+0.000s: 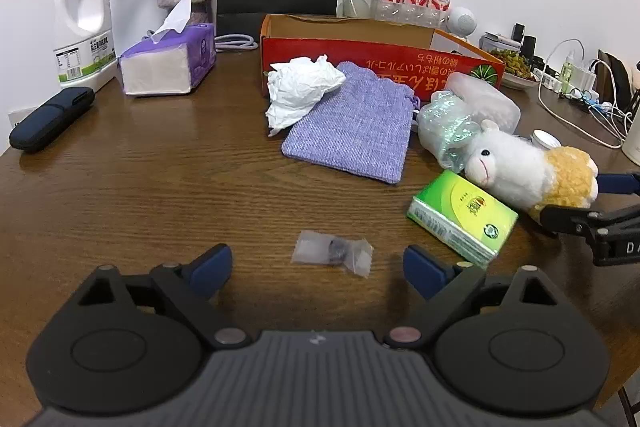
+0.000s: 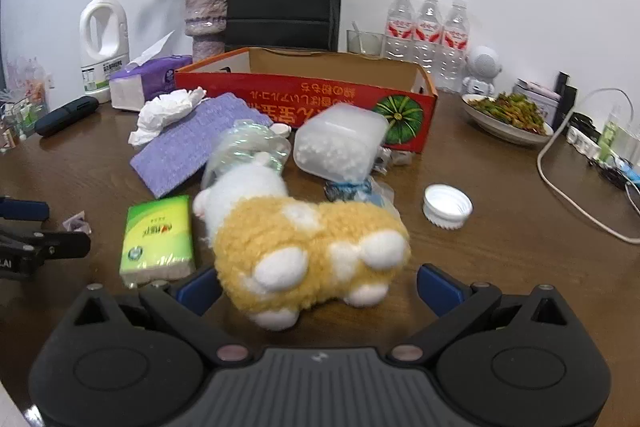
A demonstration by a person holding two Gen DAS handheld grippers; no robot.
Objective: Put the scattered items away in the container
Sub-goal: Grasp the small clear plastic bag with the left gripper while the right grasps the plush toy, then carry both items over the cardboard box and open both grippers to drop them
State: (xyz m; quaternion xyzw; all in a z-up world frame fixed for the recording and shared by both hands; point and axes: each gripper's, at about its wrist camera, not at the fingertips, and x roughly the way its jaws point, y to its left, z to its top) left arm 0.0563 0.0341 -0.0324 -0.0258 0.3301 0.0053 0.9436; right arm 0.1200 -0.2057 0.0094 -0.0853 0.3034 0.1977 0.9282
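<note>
In the left wrist view, the left tongs (image 1: 318, 267) stand spread wide at the bottom of the frame, low over the wooden worktop (image 1: 140, 179). A small clear plastic packet (image 1: 333, 255) with a dark bit inside lies flat between the blue pads, touching neither.

In the right wrist view, the right tongs (image 2: 318, 287) are also spread, with the rear of a white-and-yellow plush sheep (image 2: 308, 247) lying between the blue pads; whether the left pad touches the fleece I cannot tell, while the right pad stands clear of it.

The red cardboard box (image 1: 372, 61) with an open top sits at the upper middle of both frames. In front of it lie a crumpled white tissue (image 1: 300, 89), partly on a purple knitted pouch (image 1: 356, 123), and to the right of these a crushed clear plastic bottle (image 1: 444, 129) and a frosted plastic tub (image 2: 340, 143) on its side. A green tissue pack (image 1: 462, 217) rests just beside the sheep's head, and a white bottle cap (image 2: 447, 206) lies apart on the right.
</note>
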